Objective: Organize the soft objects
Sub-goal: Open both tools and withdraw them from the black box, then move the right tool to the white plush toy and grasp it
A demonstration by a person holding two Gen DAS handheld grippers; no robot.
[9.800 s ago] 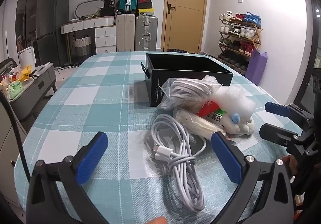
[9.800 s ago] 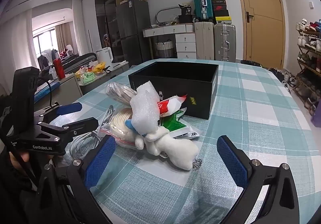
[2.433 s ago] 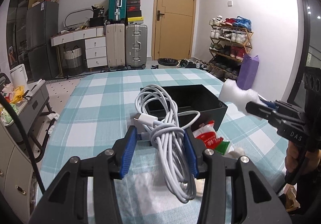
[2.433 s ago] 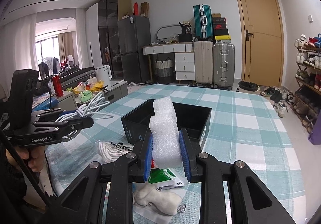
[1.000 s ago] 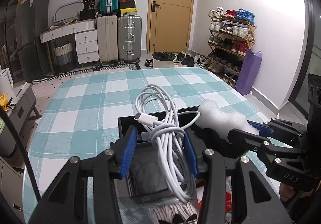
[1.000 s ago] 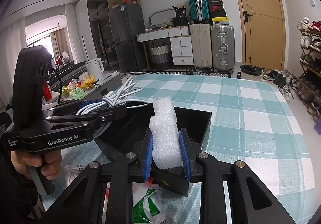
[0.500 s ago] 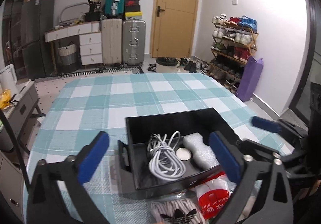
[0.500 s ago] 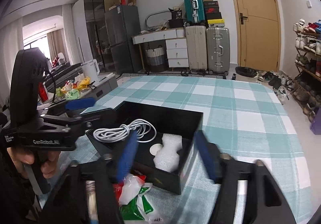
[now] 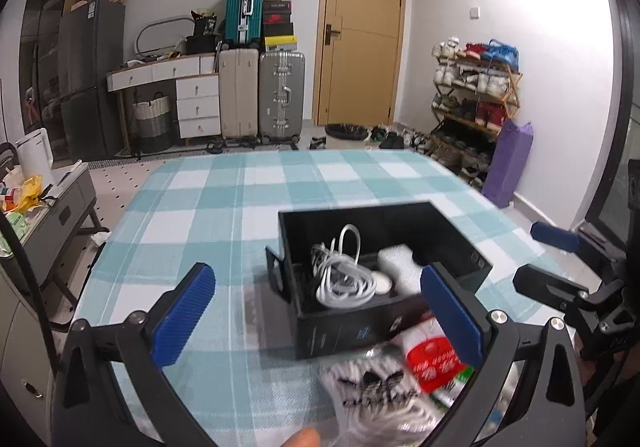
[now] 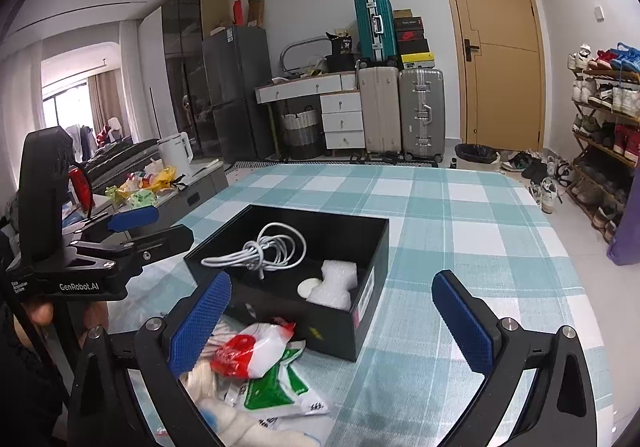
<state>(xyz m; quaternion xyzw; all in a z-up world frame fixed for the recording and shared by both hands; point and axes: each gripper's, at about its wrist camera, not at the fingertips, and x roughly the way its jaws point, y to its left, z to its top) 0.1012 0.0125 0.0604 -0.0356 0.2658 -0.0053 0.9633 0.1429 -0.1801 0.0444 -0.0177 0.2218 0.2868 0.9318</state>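
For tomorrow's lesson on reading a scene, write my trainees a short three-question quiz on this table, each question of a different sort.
1. True or false: the white cable lies inside the black box.
2. What sits beside the cable in the box: A foam piece, B shoe, C kettle?
3. Fill in: the red and white packet lies ____ the box.

Key: 1 true. 2 A. 3 outside, on the checked tablecloth.

Suitcases [image 9: 260,95], door [image 9: 362,31] (shoe rack [image 9: 474,107] rightward)

Blurred socks [image 9: 372,383], bag labels unreadable
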